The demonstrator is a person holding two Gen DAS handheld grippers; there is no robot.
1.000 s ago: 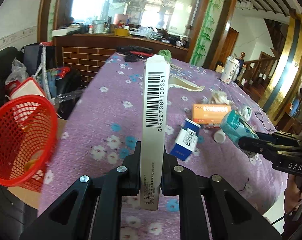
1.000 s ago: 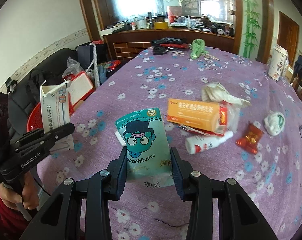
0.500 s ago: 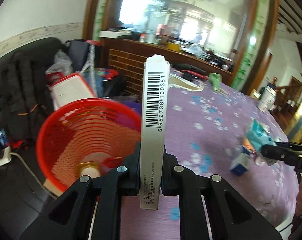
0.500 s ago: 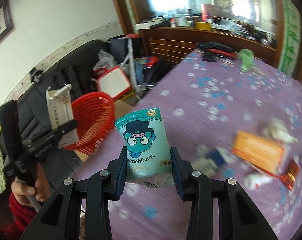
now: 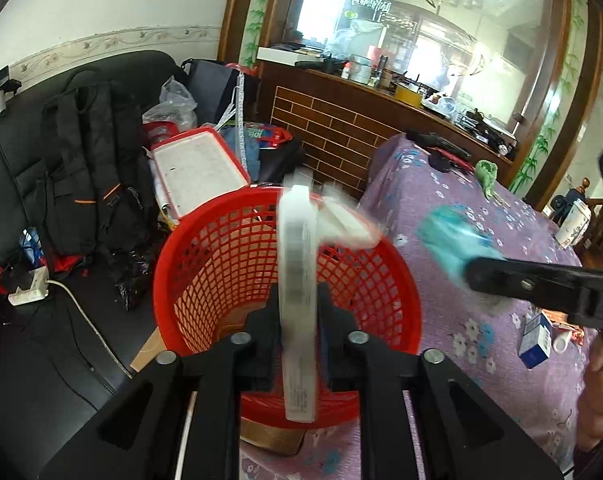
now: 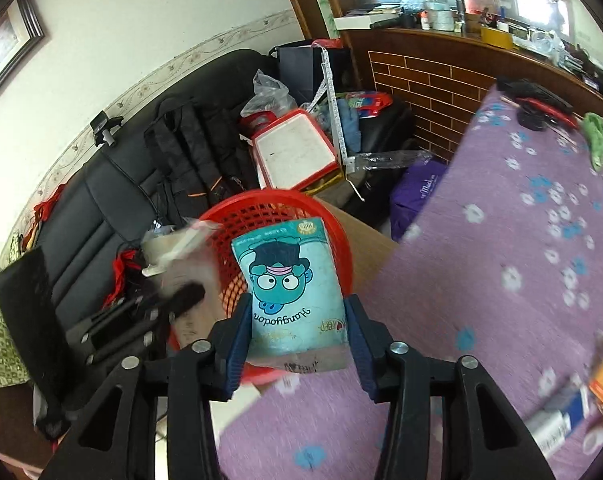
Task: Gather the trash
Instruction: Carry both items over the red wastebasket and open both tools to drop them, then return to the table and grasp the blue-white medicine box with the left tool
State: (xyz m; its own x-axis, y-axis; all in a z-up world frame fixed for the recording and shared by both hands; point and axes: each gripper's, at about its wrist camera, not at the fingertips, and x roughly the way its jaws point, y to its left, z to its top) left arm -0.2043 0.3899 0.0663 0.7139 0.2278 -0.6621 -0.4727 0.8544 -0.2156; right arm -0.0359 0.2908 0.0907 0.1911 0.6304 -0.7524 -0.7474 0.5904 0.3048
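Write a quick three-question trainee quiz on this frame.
1. Which gripper's jaws flank the teal pouch?
2. True or false: the red basket stands on the table.
3. Which item shows blurred against the basket's opening? A. white box B. bottle C. cup

Key: 1 right gripper; its jaws have just been opening. 2 false, it stands beside the table. 3 A.
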